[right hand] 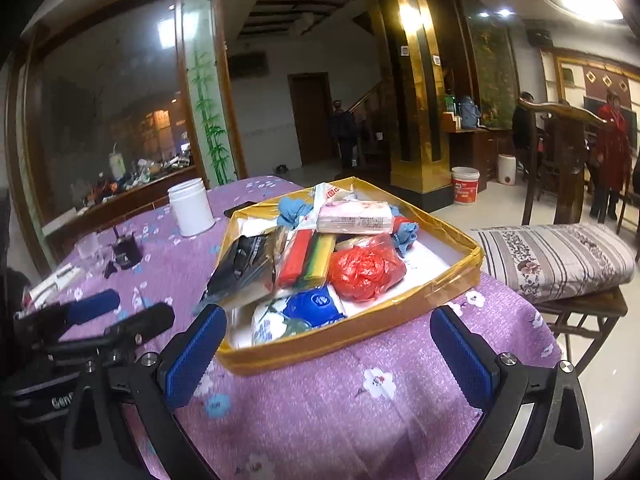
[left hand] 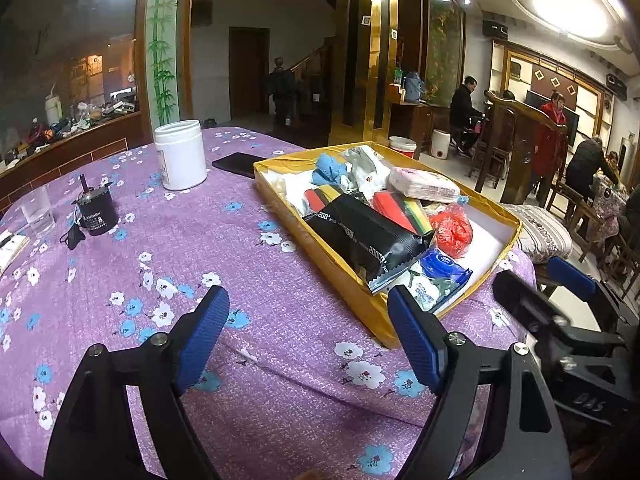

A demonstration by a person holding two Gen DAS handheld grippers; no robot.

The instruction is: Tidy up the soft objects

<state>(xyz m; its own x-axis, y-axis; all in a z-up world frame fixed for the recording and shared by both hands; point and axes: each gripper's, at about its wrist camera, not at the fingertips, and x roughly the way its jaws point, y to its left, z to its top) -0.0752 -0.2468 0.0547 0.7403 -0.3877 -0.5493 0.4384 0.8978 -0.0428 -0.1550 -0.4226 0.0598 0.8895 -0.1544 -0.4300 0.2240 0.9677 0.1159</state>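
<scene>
A shallow gold box [left hand: 320, 240] [right hand: 360, 326] sits on the purple flowered tablecloth [left hand: 240, 248] [right hand: 360, 400]. It holds soft things: a black packet [left hand: 368, 240] [right hand: 244, 264], a red plastic bag [left hand: 454, 229] [right hand: 364, 268], a pink tissue pack [left hand: 424, 184] [right hand: 354, 218], blue cloth [left hand: 328, 170] [right hand: 292, 208], a striped sponge pack [left hand: 400, 208] [right hand: 308, 258] and a blue-lidded wipes pack [left hand: 442, 266] [right hand: 308, 308]. My left gripper [left hand: 308, 336] is open and empty, just short of the box's near corner. My right gripper [right hand: 328, 356] is open and empty in front of the box. Each gripper shows in the other's view.
A white jar [left hand: 182, 154] [right hand: 191, 208], a black phone [left hand: 240, 164], a small black motor [left hand: 96, 212] [right hand: 126, 254] and a glass [left hand: 38, 210] stand on the table's left. A chair with a folded cushion [right hand: 556, 260] stands right of the table. People sit further back.
</scene>
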